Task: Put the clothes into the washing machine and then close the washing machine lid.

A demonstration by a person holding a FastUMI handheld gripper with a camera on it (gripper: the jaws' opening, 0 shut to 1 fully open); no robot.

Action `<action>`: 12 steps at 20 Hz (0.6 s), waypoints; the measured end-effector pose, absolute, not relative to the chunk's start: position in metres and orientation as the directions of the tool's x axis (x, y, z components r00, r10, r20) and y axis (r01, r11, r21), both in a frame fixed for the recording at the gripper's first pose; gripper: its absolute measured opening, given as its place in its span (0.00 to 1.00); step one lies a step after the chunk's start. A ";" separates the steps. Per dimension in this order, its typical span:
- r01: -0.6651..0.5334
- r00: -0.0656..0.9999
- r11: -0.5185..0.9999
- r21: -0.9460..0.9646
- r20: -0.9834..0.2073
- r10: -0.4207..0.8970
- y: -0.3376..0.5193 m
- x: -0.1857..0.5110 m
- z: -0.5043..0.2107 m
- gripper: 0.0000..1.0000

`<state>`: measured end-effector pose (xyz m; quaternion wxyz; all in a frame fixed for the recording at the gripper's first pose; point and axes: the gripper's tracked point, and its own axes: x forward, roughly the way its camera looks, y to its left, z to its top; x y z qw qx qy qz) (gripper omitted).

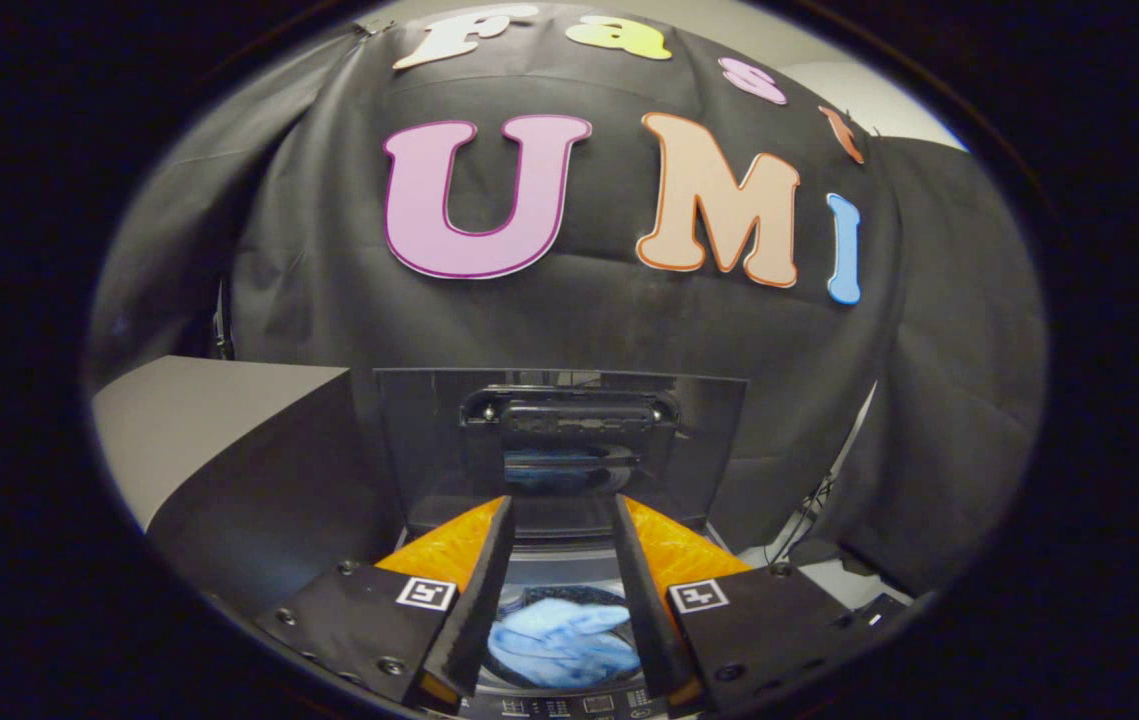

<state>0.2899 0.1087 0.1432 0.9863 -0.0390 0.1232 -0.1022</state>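
Observation:
A light blue garment (561, 640) lies crumpled inside the drum of the top-loading washing machine (559, 575), seen from above between my fingers. The machine's dark glass lid (559, 440) stands upright just beyond the fingertips, and the drum is mirrored in it. My gripper (563, 510) hovers above the machine's opening, open, with nothing between its fingers.
The machine's control panel (569, 706) runs along its front edge, under the fingers. A grey surface (199, 410) lies to the left of the lid. Cables (809, 510) hang to the right of the machine against the black cloth wall.

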 end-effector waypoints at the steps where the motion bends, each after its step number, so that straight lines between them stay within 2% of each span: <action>1: 0.193 0.949 0.976 -0.099 -0.234 -0.212 0.107 0.289 0.144 0.63; 5: 0.195 0.955 0.978 -0.078 -0.213 -0.207 0.102 0.295 0.153 0.63; 12: 0.170 0.973 0.984 -0.057 -0.147 -0.177 0.104 0.345 0.194 0.86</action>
